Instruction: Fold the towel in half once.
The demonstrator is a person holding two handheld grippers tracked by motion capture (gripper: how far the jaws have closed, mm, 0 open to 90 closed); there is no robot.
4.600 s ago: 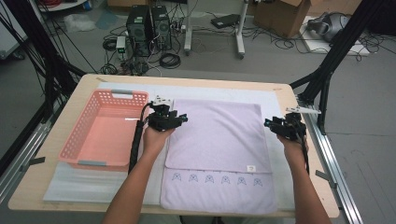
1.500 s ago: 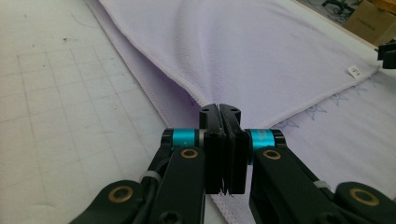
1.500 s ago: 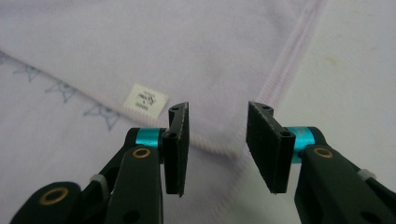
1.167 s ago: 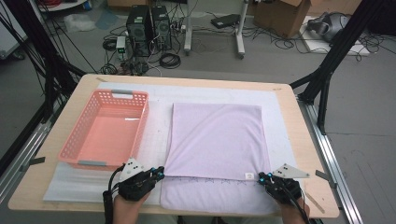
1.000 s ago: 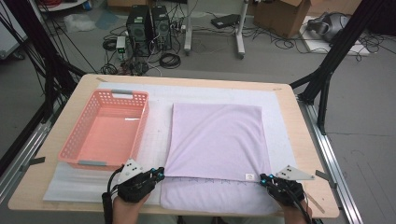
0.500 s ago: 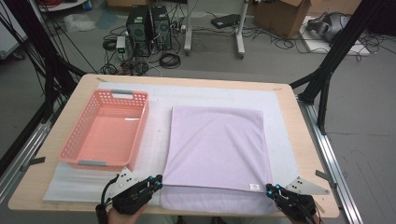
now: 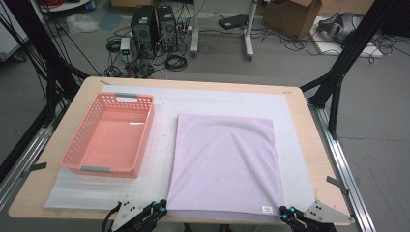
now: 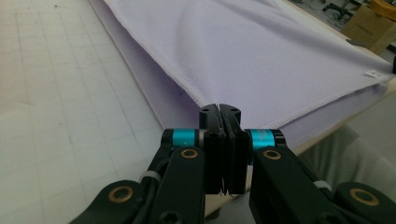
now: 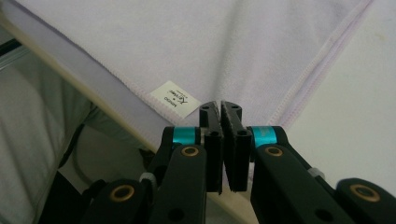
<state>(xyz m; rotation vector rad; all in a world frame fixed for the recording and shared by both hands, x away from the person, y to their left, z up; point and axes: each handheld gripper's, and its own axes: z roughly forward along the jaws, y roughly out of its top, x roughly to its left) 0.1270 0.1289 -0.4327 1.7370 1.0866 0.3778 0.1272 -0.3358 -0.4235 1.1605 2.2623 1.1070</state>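
High view. Wooden table (image 7: 309, 145), covered by a white mat (image 7: 159, 159). Lilac towel (image 7: 225, 164) lies folded flat on the mat, right of centre, its near edge along the table's near edge; a small white label (image 7: 266, 209) sits at its near right corner. Pink plastic basket (image 7: 109, 140) stands on the mat to the left of the towel, apart from it. Left gripper (image 7: 157, 209) shows at the bottom edge, tips at the towel's near left corner. Right gripper (image 7: 288, 214) shows at the bottom edge, tips at the near right corner, just beside the label. Each carries a grey three-cornered plate. Floor beyond the table: computer towers (image 7: 152, 24), cables, a cardboard box (image 7: 292, 14).

Left gripper view. Left gripper (image 8: 220, 108), jaws pressed together with no gap. Tips meet the stitched hem at the towel (image 8: 252, 51) corner; whether cloth is pinched between them cannot be told. The towel shows two layers here, the lower one reaching a little past the upper. White mat (image 8: 56, 93), faintly gridded, lies to the left.

Right gripper view. Right gripper (image 9: 220, 106), jaws pressed together. Tips sit on the towel (image 9: 196, 42) corner beside the white label (image 9: 175, 99); a crease runs up from them. A pinch of cloth cannot be confirmed. White mat (image 9: 355, 102) lies to the right; the table edge runs at the left.
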